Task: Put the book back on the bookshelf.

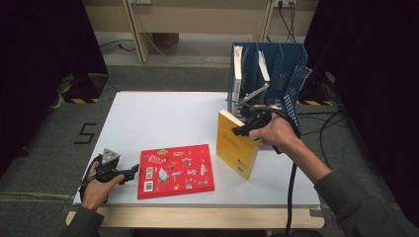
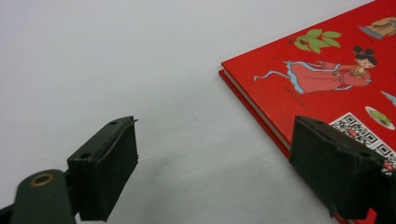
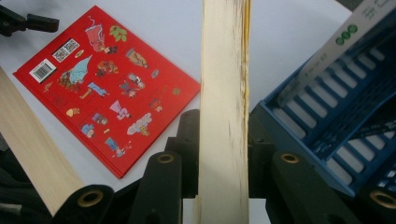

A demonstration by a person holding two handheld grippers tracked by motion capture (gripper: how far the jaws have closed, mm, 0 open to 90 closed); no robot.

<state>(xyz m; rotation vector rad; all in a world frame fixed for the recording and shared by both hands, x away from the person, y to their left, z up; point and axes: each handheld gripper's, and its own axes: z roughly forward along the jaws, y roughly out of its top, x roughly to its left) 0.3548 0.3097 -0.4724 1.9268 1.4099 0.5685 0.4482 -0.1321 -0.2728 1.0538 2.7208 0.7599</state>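
right gripper [image 1: 245, 129]: clamped on the yellow book [image 1: 236, 143] — jaws pinch its page edge (clear in the right gripper view)
yellow book: upright, lower corner on the bench [image 1: 163, 113], just in front of the blue rack [image 1: 276, 74]
left gripper [image 1: 131, 172]: jaws wide apart, nothing between them — resting beside the red book [image 1: 175, 170]
red book: flat on the bench

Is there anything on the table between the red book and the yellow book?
No, just bare white table between the red book and the yellow book, seen from the high view.
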